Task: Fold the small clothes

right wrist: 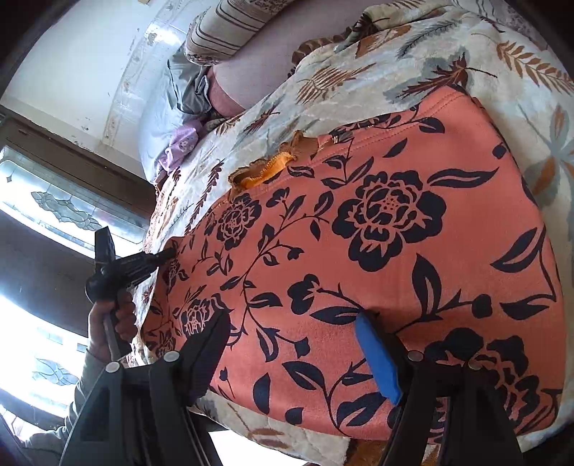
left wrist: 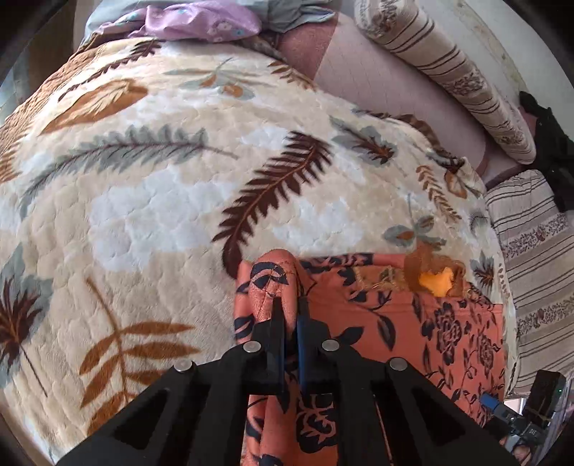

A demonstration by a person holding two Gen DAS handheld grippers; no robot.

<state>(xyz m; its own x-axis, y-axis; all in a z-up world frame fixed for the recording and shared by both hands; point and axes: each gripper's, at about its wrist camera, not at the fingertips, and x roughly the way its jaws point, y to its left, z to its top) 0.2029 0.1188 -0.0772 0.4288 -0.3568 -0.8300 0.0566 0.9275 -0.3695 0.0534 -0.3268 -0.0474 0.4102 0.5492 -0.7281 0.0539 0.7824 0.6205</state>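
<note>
**Entry: orange floral garment on bed, one corner pinched**

1. Left tool (left wrist: 288, 304): jaws drawn narrow, clamped on a bunched corner of the garment (left wrist: 394, 322), which rises in a small peak between the fingers at the garment's left edge.
2. Right tool (right wrist: 297, 326): jaws wide, holding nothing; one black finger and one blue-padded finger (right wrist: 376, 355) straddle the near part of the cloth. Whether the tips touch the fabric cannot be told.
3. Garment: orange with dark flower print, spread mostly flat on the leaf-patterned blanket (left wrist: 161, 179), towards the bed's near right side. A frilled orange trim (right wrist: 272, 166) lies at its far edge.
4. Person's hand (right wrist: 111, 322): grips the left tool's handle, seen at the left of the right wrist view.
5. Far items: striped bolster (left wrist: 448, 71), lilac cloth (left wrist: 201, 21), pink sheet.

Risks, as judged: the pinch looks shallow, so the corner may slip out when lifted; it may hold only the top layer, leaving the fold uneven; the plush blanket may drag the cloth and wrinkle it.

Not determinable: garment type; its near hem, hidden behind the tool bodies; its right edge, cut off in the left wrist view.
</note>
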